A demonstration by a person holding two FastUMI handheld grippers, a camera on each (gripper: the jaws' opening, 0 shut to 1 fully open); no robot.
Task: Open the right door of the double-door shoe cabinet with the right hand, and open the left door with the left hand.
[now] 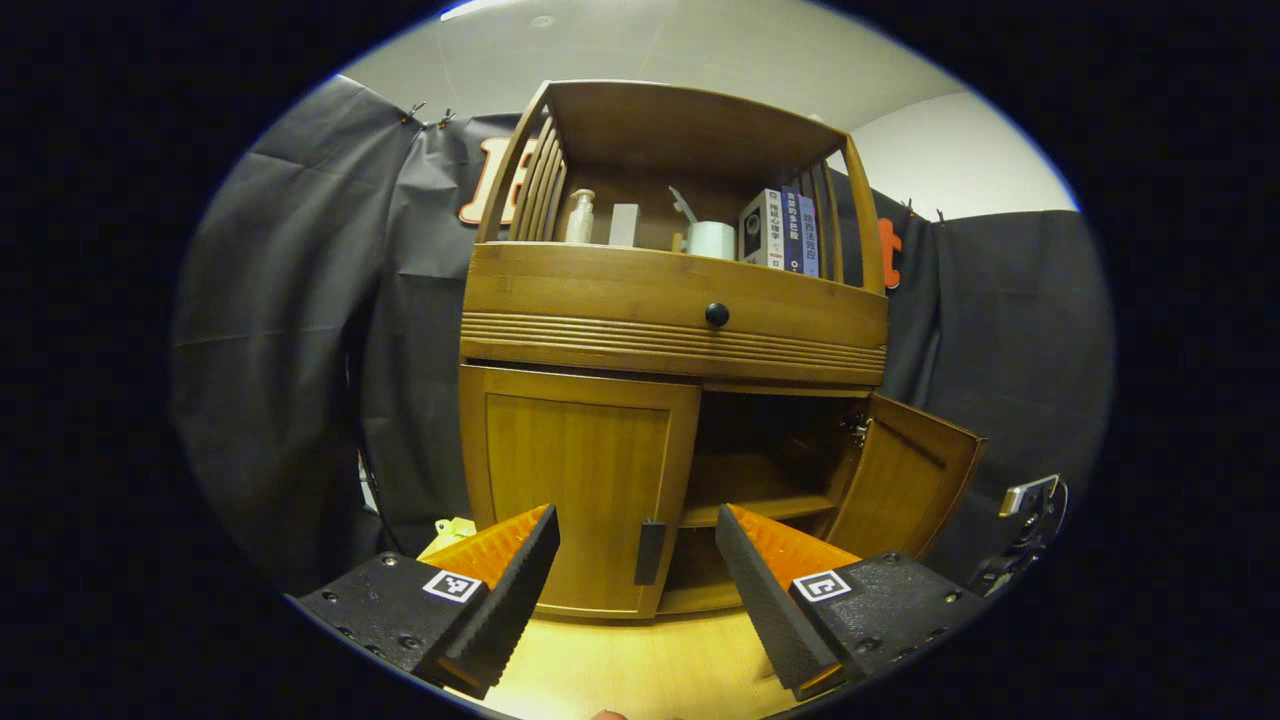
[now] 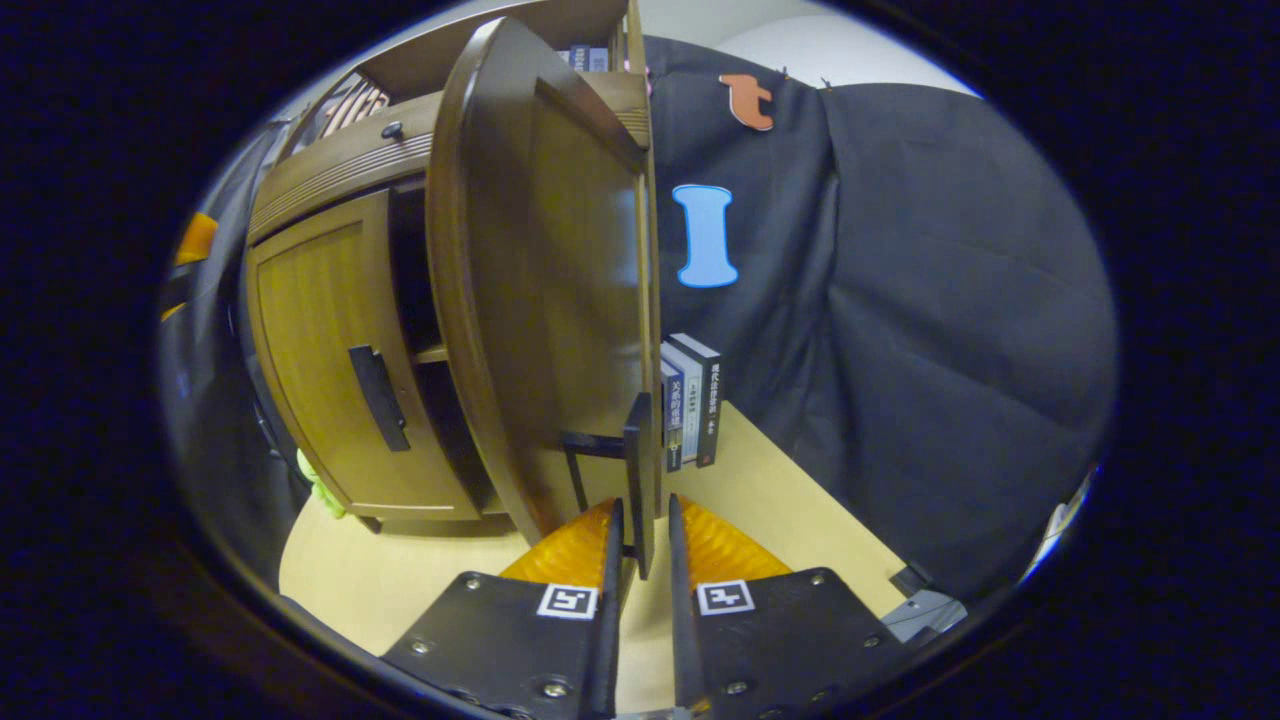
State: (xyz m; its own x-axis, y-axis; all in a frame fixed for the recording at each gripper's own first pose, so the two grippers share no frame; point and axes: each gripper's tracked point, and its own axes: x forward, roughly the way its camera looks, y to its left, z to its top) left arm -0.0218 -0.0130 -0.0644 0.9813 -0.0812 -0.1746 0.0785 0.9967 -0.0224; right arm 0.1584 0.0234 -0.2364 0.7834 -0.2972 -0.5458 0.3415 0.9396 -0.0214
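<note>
The wooden shoe cabinet (image 1: 670, 300) stands in front of me. Its left door (image 1: 575, 480) is closed, with a dark vertical handle (image 1: 650, 552) at its inner edge. My left gripper (image 1: 640, 565) hovers open just short of that handle, touching nothing. The right door (image 1: 905, 480) is swung wide, baring the inner shelf (image 1: 750, 500). In the right gripper view this right door (image 2: 540, 300) stands edge-on, and my right gripper (image 2: 642, 545) is shut on its dark bar handle (image 2: 638, 460). The closed left door (image 2: 320, 380) lies beyond. The right gripper (image 1: 1030, 515) also shows at the far right of the left gripper view.
A drawer with a round knob (image 1: 717, 315) sits above the doors. The open top shelf holds a bottle (image 1: 580, 216), a cup (image 1: 712, 240) and books (image 1: 780, 230). More books (image 2: 692, 400) stand on the light floor (image 2: 800, 500) beside the cabinet. Black cloth hangs all around.
</note>
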